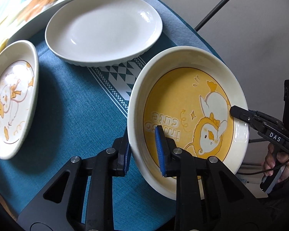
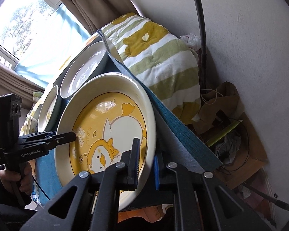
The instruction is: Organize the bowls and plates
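A deep cream plate with a yellow duck picture (image 1: 185, 100) (image 2: 109, 123) sits at the right edge of the table, held by both grippers. My left gripper (image 1: 143, 152) is shut on its near rim, one blue pad inside and one outside. My right gripper (image 2: 146, 165) is shut on the opposite rim and shows in the left wrist view as a black tip (image 1: 236, 112) over the plate's edge. In the right wrist view the left gripper (image 2: 72, 134) reaches in from the left. A plain white plate (image 1: 104, 27) (image 2: 82, 71) and a smaller duck plate (image 1: 11, 96) (image 2: 49, 111) rest on the cloth.
A teal tablecloth (image 1: 71, 100) with a patterned white band covers the table. A striped green and yellow blanket (image 2: 160, 57) lies beyond the far edge. Brown paper bags and clutter (image 2: 227, 119) sit on the floor by the wall. A person's hand (image 1: 275, 159) grips the right handle.
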`<state>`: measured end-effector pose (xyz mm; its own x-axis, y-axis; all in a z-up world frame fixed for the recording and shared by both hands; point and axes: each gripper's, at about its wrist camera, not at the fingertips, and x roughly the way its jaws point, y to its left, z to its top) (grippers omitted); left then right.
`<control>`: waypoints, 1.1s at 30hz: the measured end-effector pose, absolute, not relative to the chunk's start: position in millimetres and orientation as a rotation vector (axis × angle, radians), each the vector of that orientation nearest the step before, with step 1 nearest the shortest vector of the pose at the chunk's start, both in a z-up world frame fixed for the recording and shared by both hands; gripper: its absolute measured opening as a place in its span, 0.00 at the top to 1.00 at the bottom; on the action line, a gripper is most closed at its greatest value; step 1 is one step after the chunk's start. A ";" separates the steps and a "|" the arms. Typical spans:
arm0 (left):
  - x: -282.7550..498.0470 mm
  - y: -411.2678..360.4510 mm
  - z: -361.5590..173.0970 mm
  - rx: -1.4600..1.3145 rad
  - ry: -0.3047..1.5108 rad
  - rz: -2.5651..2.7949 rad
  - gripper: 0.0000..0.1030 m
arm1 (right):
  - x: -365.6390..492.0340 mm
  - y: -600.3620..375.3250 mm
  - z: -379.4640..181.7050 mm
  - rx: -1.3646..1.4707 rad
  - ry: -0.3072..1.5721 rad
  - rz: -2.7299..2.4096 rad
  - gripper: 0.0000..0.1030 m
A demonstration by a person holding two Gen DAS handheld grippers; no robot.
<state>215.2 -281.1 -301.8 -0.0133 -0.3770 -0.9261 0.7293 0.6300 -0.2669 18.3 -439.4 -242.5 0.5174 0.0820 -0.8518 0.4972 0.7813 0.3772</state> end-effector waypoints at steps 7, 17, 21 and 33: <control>212.0 -258.8 -273.9 0.290 1.274 -0.875 0.80 | 24.1 -430.7 -223.0 0.590 1.011 -0.238 0.89; 203.5 -177.5 -211.1 0.132 1.165 -0.686 0.80 | 65.0 -385.5 -174.2 0.441 1.006 -0.026 0.89; 197.7 -129.9 -195.3 0.073 1.145 -0.584 0.80 | 85.9 -353.6 -163.0 0.391 1.007 0.081 0.89; 166.3 24.9 -218.1 -0.069 1.197 -0.314 0.80 | 136.2 -232.6 -197.0 0.306 1.121 0.341 0.89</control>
<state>166.3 24.9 -218.1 0.3271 -0.2763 -0.9037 0.2035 0.9545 -0.2181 136.2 -232.6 -197.0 0.3934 0.4151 -0.8203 -0.1121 0.9073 0.4053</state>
